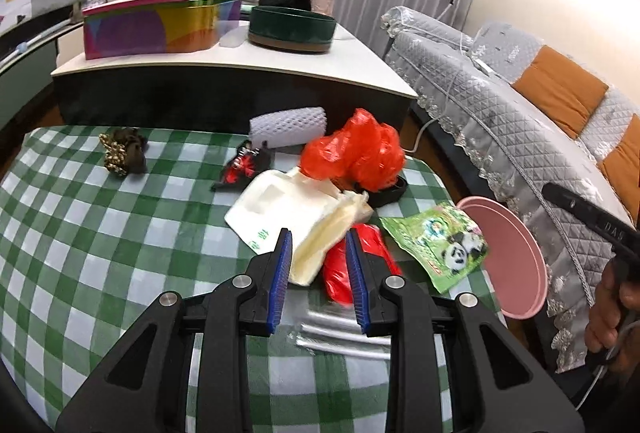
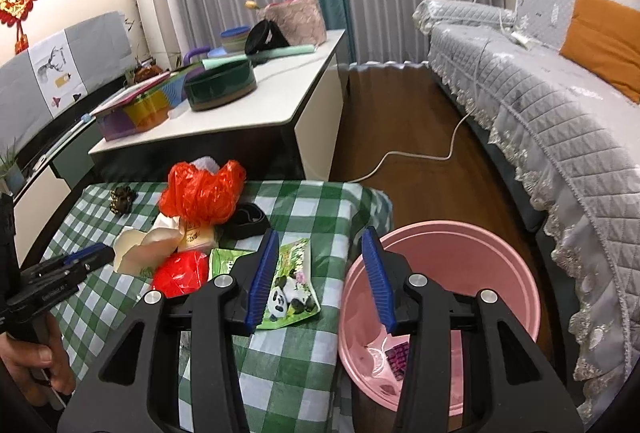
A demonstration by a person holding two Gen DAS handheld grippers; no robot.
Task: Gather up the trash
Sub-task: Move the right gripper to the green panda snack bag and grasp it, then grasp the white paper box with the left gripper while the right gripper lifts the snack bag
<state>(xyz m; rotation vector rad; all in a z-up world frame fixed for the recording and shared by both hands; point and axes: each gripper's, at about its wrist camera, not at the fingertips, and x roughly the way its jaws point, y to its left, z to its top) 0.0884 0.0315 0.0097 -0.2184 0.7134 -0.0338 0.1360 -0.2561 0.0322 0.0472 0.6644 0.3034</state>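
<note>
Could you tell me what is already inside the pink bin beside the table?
At the bottom of the pink bin lie a purple blister pack and some clear plastic packaging. The right gripper hides part of the bin's floor, so more may be there.

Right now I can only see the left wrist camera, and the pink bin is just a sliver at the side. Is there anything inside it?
Observer: Yes. The right wrist view looks down into the pink bin, and a purple blister pack lies at the bottom.
Operator: Is my other gripper holding something?
Observer: No. The right gripper is open and empty, with one finger above the panda wrapper and the other above the bin.
Operator: Is the bin on the table?
Observer: No. It sits off the table, right beside the edge of the checked tablecloth.
</note>
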